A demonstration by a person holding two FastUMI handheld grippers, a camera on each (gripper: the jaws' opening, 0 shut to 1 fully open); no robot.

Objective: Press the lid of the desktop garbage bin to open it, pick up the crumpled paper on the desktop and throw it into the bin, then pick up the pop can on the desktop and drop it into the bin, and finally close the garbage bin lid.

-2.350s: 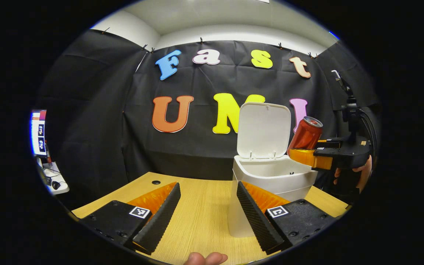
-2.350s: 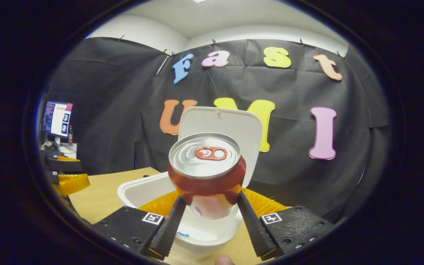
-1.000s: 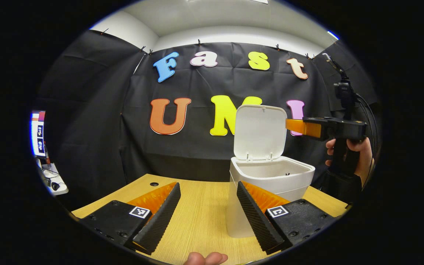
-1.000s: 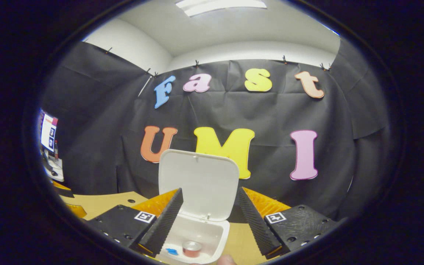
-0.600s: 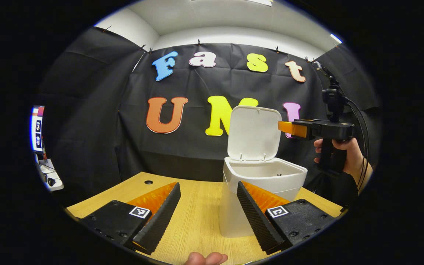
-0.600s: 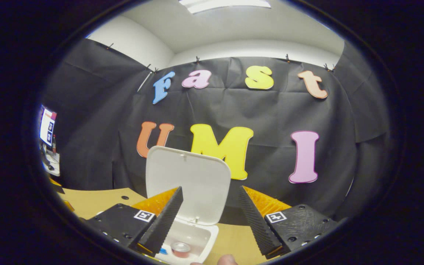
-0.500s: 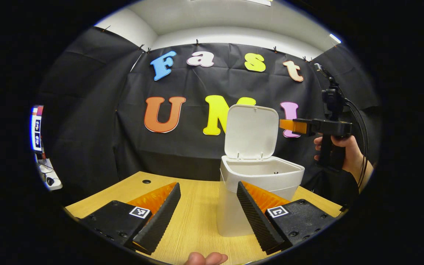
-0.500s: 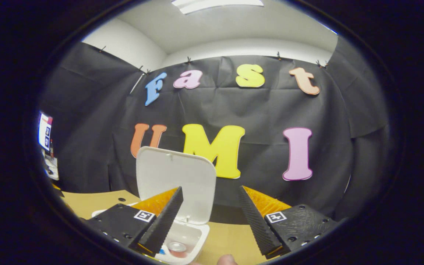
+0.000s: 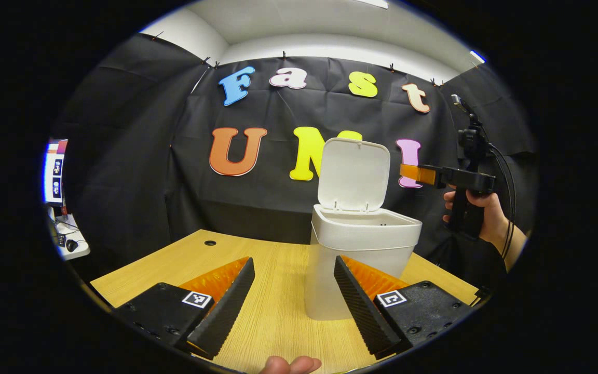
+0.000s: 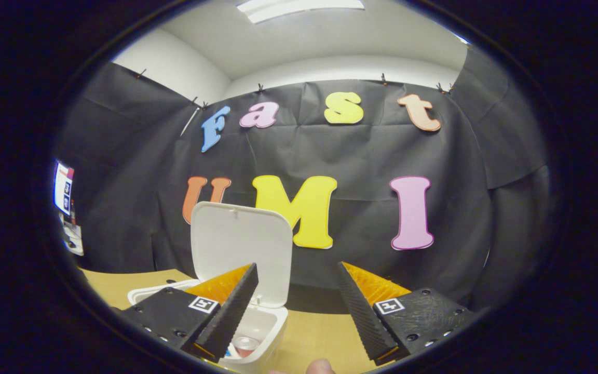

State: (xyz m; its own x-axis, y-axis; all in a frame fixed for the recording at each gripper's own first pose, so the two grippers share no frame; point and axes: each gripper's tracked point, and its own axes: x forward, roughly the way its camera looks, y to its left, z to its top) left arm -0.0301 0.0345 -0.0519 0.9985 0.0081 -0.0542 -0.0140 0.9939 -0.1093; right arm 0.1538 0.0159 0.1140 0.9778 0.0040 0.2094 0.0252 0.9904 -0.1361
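Pop can (image 10: 247, 344) inside open bin (image 10: 273, 322), below empty right tool (image 10: 295, 291).

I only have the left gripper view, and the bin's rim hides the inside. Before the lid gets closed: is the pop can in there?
Observer: Yes. The right gripper view looks down past the rim, and the pop can sits low inside the bin.
Operator: I see the right gripper side-on. Is it open?
Observer: Open. The right gripper has its fingers apart with nothing between them.
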